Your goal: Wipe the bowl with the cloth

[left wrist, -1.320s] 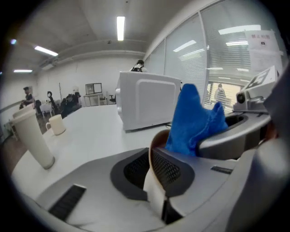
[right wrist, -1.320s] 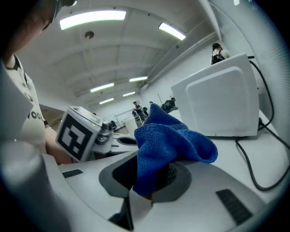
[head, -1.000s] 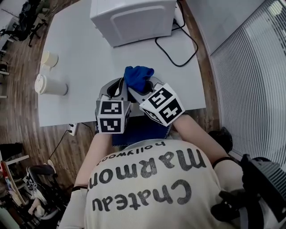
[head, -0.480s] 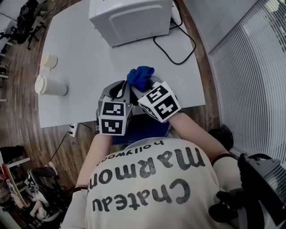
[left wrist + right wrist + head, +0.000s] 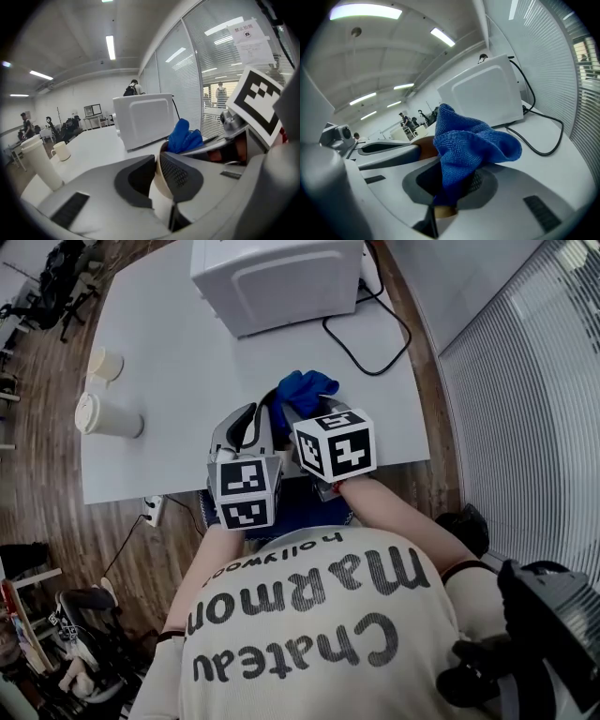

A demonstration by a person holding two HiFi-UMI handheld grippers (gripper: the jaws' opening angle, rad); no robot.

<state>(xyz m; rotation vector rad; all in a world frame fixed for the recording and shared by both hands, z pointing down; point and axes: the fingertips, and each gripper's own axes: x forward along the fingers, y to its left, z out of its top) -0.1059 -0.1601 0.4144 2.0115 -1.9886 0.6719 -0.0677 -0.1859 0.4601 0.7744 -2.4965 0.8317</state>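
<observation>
My left gripper [image 5: 247, 424] and right gripper [image 5: 302, 414] are close together at the near edge of the white table [image 5: 169, 352]. In the left gripper view, the thin cream rim of the bowl [image 5: 158, 180] stands between the jaws of the left gripper [image 5: 157, 161]. Those jaws are opening, and the pads still look to be touching the rim. My right gripper [image 5: 450, 187] is shut on the blue cloth [image 5: 468, 145], which bunches up over the bowl's edge [image 5: 425, 149]. From the head view the cloth [image 5: 305, 390] shows just past the grippers, which hide most of the bowl.
A white box-shaped appliance [image 5: 277, 277] stands at the back of the table, and its black cable [image 5: 370, 343] loops to the right. A tall lidded cup [image 5: 105, 416] and a small mug [image 5: 103, 364] stand at the left. The table's near edge [image 5: 141, 488] runs just under the grippers.
The right gripper has turned, so its marker cube now faces up more squarely. The cloth has shifted slightly away and right. The left gripper has drawn back a little toward the person.
</observation>
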